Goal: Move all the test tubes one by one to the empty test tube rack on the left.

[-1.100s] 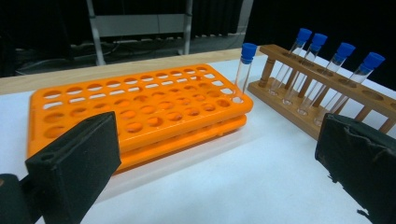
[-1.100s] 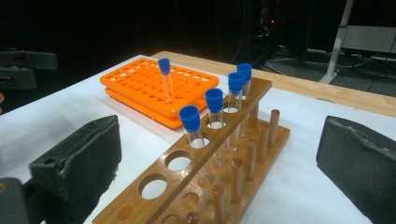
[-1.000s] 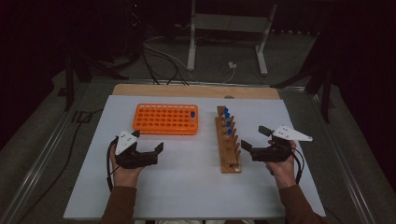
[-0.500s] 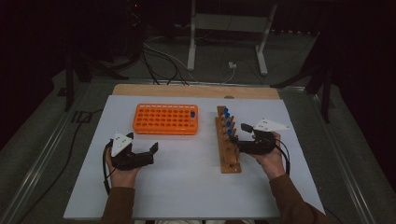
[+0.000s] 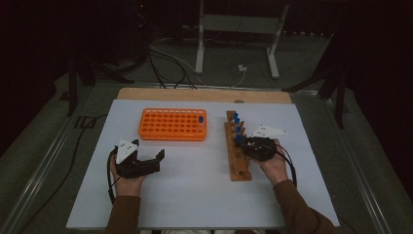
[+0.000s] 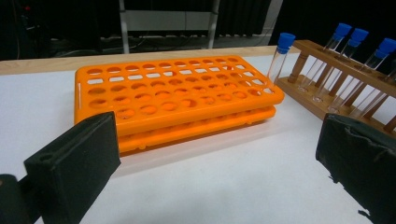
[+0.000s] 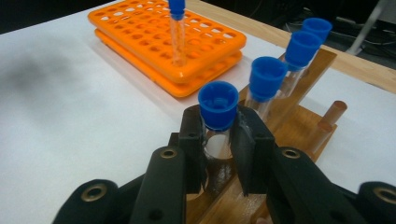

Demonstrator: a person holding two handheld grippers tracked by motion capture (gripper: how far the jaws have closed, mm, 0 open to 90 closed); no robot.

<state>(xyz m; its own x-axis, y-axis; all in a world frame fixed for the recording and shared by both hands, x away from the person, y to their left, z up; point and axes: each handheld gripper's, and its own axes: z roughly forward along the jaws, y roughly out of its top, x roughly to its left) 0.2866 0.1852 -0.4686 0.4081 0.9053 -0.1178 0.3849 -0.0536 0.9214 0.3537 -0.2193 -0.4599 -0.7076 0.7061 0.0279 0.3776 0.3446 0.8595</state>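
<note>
Tube (image 7: 218, 122) glass behind fingers (image 7: 194, 140), rack (image 7: 303, 121) cropped

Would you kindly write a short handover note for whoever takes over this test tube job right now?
Right gripper: its jaws have just been closing and now clamp the nearest blue-capped tube, which stands in the wooden rack.
Left gripper: open, holding nothing, on the table in front of the orange rack.
Done: one tube stands in a far corner hole of the orange rack.
Left: three more capped tubes wait behind the gripped one in the wooden rack; probably lift the gripped tube out and carry it across next.
</note>
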